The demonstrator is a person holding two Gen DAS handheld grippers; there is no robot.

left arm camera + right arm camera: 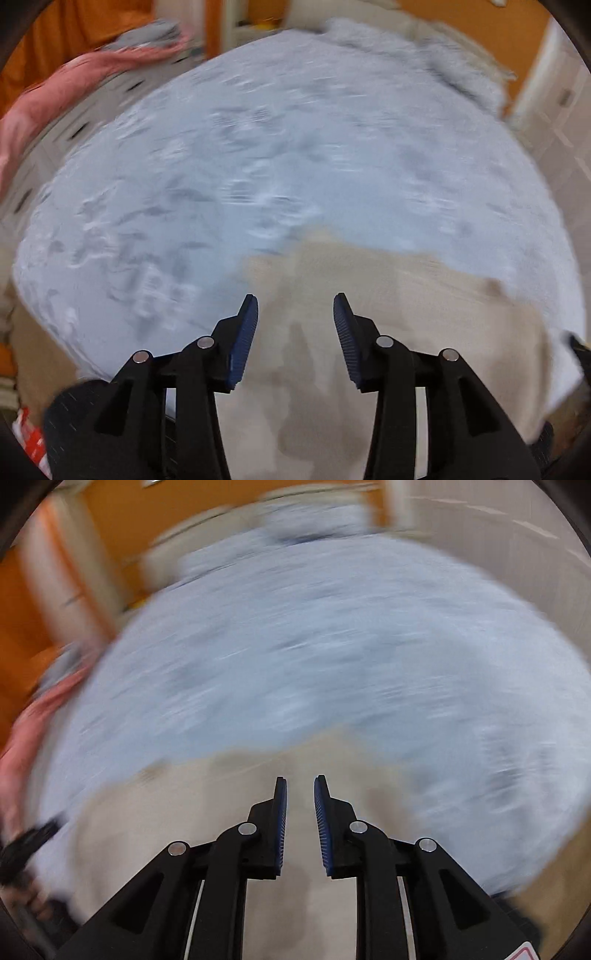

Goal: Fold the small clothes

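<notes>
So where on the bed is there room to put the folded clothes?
The wide middle of the fuzzy light-blue blanket is bare, between the beige cloth near the grippers and the rumpled blanket edge at the far end. The far left corner is crowded: a pink cloth and a grey folded pile lie there.

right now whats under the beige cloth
The beige cloth lies on the pale blue blanket, which shows all around it. What sits directly beneath the cloth is covered.
</notes>
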